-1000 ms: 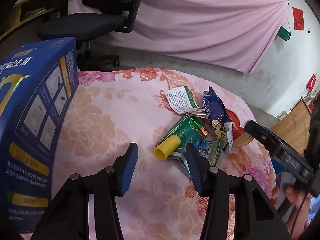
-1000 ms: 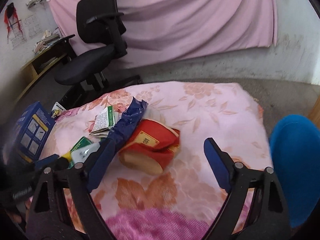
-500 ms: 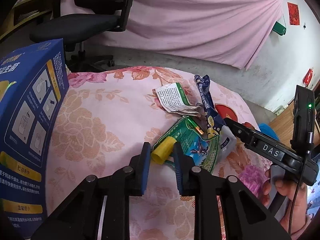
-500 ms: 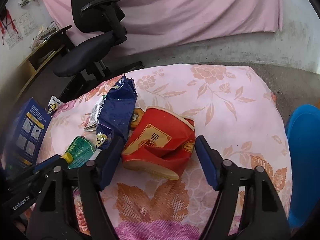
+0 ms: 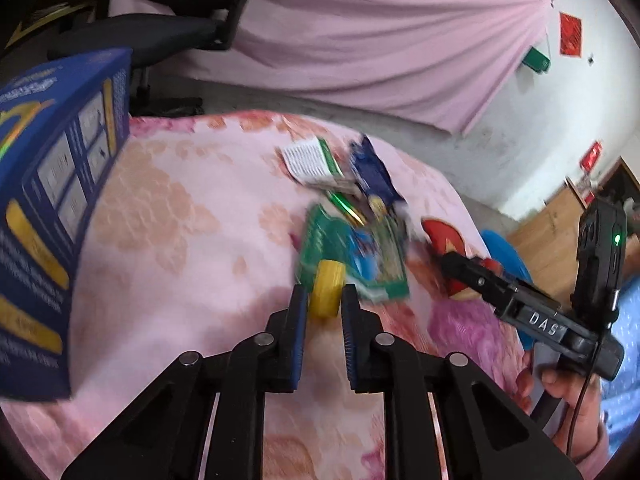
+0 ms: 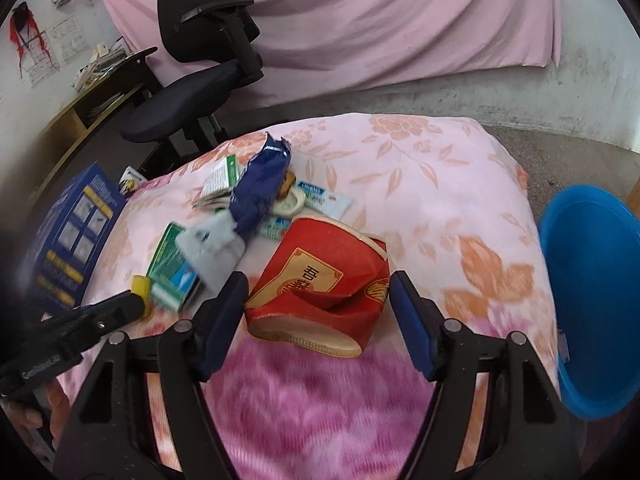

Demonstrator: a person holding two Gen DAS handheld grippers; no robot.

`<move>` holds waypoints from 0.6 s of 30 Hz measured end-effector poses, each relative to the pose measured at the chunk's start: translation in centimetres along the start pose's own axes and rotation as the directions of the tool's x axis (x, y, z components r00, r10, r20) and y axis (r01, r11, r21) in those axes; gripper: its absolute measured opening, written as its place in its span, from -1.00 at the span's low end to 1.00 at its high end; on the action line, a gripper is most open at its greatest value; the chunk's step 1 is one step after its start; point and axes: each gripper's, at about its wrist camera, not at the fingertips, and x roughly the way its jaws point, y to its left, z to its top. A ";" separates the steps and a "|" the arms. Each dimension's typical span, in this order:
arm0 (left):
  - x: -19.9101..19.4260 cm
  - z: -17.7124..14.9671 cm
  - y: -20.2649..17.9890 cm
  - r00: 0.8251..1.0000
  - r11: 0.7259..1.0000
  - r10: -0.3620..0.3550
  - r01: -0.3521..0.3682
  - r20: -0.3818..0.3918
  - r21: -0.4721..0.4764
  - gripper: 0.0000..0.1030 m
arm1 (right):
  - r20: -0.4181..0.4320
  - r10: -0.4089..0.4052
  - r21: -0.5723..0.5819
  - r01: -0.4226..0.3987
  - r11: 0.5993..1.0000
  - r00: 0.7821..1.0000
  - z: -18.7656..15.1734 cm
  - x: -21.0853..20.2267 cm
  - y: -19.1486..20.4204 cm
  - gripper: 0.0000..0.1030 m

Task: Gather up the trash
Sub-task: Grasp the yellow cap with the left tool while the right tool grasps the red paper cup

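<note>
Now my left gripper (image 5: 325, 300) has closed further since half a second ago; its fingers pinch the yellow cap (image 5: 327, 293), beside the green wrapper (image 5: 352, 256) on the floral worktop (image 5: 180, 240). My right gripper (image 6: 318, 312) remains wide apart, fingers straddling the crushed red paper cup (image 6: 320, 292), holding nothing.

A: What surrounds the floral pink tablecloth (image 6: 420, 168)?

B: Behind it, a black office chair (image 6: 200, 64) and draped pink curtain (image 6: 360, 20). At its left edge, a blue box (image 5: 52, 200). Right of it, a blue tub (image 6: 592, 300), possibly a bin.
</note>
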 end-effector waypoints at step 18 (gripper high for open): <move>-0.3 -2.1 -1.7 1.000 0.994 0.026 -0.026 -0.003 0.109 -0.76 | 0.004 -0.030 -0.023 0.030 0.999 1.000 -2.8 -2.2 0.3 0.87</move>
